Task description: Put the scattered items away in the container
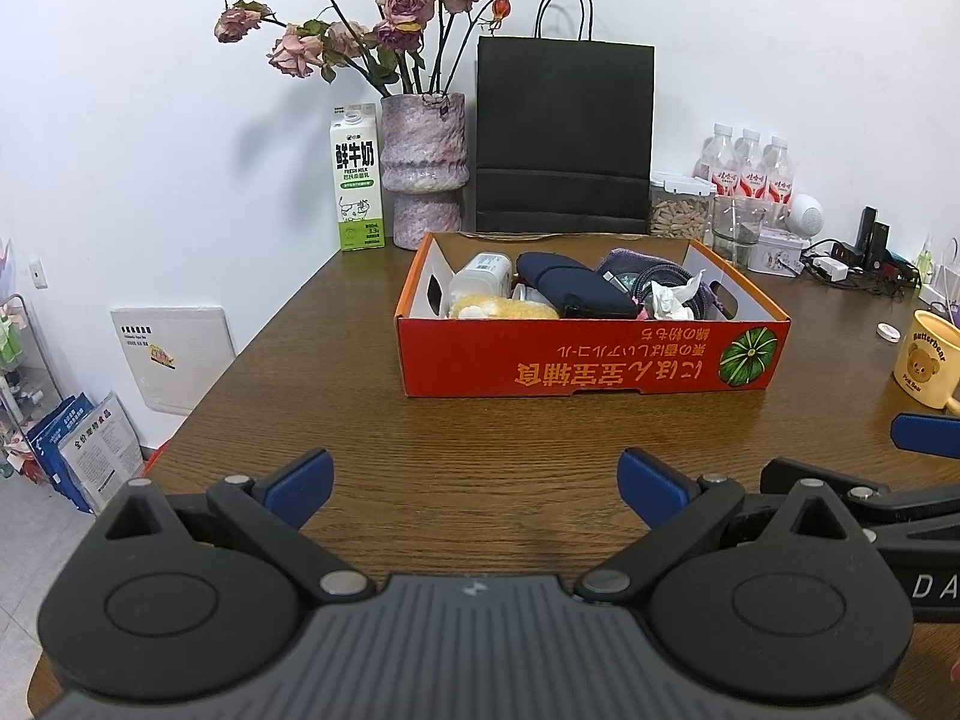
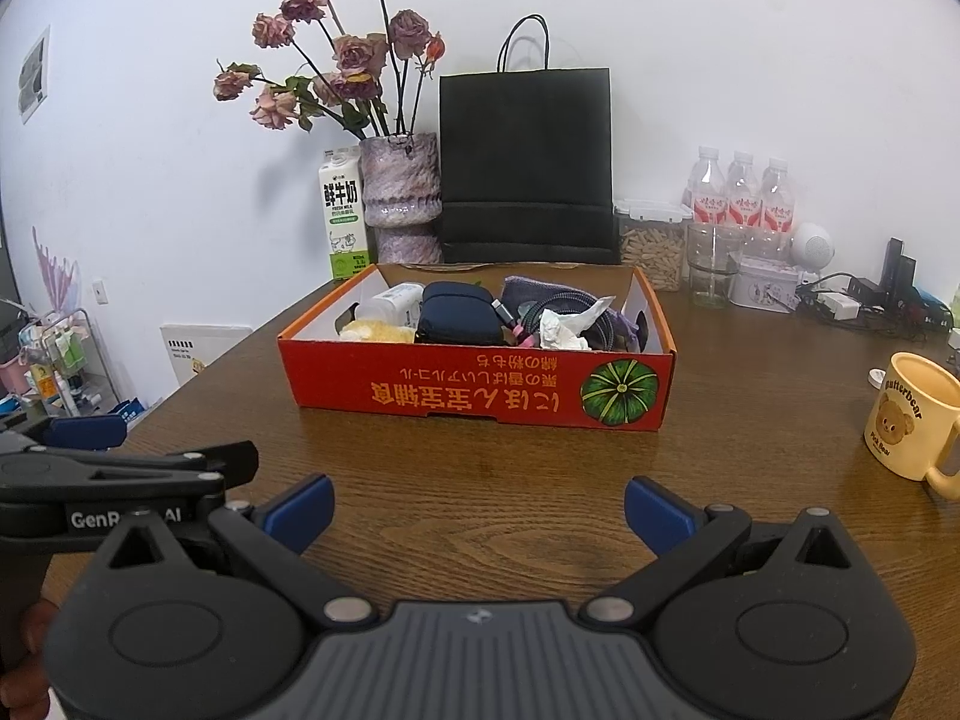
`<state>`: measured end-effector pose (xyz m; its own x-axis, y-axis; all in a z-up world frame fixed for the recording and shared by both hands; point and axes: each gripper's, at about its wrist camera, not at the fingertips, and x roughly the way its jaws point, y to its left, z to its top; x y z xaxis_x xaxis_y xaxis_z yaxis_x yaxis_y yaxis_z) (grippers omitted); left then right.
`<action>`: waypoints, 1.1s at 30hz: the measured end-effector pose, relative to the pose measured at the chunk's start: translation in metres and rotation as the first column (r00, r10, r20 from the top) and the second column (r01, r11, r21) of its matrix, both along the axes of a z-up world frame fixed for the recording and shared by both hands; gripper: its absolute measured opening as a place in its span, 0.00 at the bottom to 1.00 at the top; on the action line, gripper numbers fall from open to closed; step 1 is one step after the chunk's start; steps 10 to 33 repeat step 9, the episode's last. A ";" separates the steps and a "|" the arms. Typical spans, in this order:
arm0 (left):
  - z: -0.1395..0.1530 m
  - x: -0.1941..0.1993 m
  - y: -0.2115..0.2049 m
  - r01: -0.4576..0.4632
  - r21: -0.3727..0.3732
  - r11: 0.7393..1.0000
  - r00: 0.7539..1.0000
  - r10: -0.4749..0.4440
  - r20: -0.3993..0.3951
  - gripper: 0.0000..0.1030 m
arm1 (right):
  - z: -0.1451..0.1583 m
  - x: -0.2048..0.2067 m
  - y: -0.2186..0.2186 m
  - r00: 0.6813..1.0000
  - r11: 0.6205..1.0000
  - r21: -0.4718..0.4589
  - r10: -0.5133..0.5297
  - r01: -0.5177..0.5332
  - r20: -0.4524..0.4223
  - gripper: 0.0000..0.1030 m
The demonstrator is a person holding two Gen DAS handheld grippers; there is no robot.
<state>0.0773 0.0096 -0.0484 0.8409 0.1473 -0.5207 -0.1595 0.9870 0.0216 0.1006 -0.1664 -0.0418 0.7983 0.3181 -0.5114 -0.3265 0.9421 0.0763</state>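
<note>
A red cardboard box (image 1: 588,360) (image 2: 480,390) stands on the brown wooden table. It holds a white bottle (image 1: 480,279), a yellow sponge-like item (image 1: 504,307), a dark blue pouch (image 1: 570,288) (image 2: 459,315), a braided cable (image 2: 558,306), a crumpled tissue (image 1: 675,300) (image 2: 564,327) and a purple cloth (image 1: 630,261). My left gripper (image 1: 477,486) is open and empty, above the table in front of the box. My right gripper (image 2: 480,507) is open and empty, beside the left one, also short of the box.
A yellow bear mug (image 1: 927,366) (image 2: 912,417) stands at the right. Behind the box are a milk carton (image 1: 357,180), a vase of dried roses (image 1: 423,168), a black paper bag (image 1: 564,138), water bottles (image 2: 744,192), a jar, a glass and chargers with cables (image 2: 864,300).
</note>
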 end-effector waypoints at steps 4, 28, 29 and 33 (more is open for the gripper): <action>-0.001 -0.001 -0.001 -0.001 0.003 1.000 1.000 0.001 0.005 1.00 | 0.000 0.000 -0.001 1.000 1.000 0.000 -0.001 0.001 0.001 1.00; 0.000 -0.002 -0.002 -0.001 0.012 1.000 1.000 0.001 0.020 1.00 | 0.000 0.000 -0.001 1.000 1.000 0.003 0.001 -0.001 0.002 1.00; 0.000 -0.002 -0.002 -0.001 0.012 1.000 1.000 0.001 0.020 1.00 | 0.000 0.000 -0.001 1.000 1.000 0.003 0.001 -0.001 0.002 1.00; 0.000 -0.002 -0.002 -0.001 0.012 1.000 1.000 0.001 0.020 1.00 | 0.000 0.000 -0.001 1.000 1.000 0.003 0.001 -0.001 0.002 1.00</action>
